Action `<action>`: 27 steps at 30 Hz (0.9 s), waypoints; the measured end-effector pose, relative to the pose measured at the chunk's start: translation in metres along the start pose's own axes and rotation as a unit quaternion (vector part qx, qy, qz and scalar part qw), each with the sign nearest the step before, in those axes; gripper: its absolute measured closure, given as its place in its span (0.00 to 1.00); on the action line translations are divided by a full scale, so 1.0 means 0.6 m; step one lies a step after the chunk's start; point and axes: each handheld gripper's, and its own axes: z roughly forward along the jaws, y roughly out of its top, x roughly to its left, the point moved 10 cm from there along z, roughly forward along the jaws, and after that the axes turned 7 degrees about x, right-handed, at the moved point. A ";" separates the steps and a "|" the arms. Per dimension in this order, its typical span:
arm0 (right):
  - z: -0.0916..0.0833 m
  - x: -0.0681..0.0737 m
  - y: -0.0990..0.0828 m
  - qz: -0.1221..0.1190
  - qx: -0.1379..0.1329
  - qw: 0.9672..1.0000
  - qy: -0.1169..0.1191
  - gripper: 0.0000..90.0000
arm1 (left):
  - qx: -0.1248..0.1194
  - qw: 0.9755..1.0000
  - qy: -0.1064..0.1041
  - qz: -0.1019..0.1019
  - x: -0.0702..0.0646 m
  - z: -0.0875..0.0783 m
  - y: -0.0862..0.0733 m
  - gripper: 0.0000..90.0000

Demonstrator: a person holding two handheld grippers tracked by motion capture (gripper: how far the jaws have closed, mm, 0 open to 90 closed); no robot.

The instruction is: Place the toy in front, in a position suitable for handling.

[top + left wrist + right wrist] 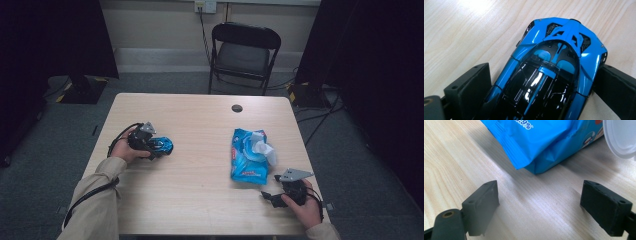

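From above, the left gripper (159, 148) lies level on the table (195, 200), straddling a blue toy car (163, 145) near its left edge. Left gripper view: the jaws stand released beside the car (549, 75), glossy, hard, likely slippery (best taken by its flanks). Right gripper view: the right gripper (539, 202) gapes empty before the wipes pack (541, 142).

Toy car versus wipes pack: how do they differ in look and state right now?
The toy car is glossy, hard, blue and black; the wipes pack is a soft, crinkled blue pouch with its white lid flipped open. The toy car sits between the left gripper jaws; the wipes pack lies free ahead of the open right gripper. Both rest on the table.
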 end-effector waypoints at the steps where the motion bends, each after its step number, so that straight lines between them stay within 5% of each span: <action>1: 0.000 0.000 0.000 0.000 0.000 1.000 0.000 0.16 | 0.002 1.000 -0.001 0.001 -0.001 0.000 0.000 0.04; 13: 0.000 0.000 0.000 0.000 0.000 1.000 0.000 0.16 | 0.002 1.000 0.009 0.025 -0.006 -0.007 0.006 0.17; 19: 0.000 0.000 0.000 0.000 0.000 1.000 0.000 0.16 | 0.006 1.000 0.013 0.024 -0.010 -0.009 0.012 0.22; 21: 0.000 0.000 0.000 0.000 0.000 1.000 0.000 0.16 | 0.003 1.000 0.006 0.002 -0.012 -0.011 0.013 0.26; 27: 0.000 0.000 0.000 0.000 0.000 1.000 0.001 0.16 | 0.005 1.000 0.013 0.003 -0.010 -0.012 0.012 0.26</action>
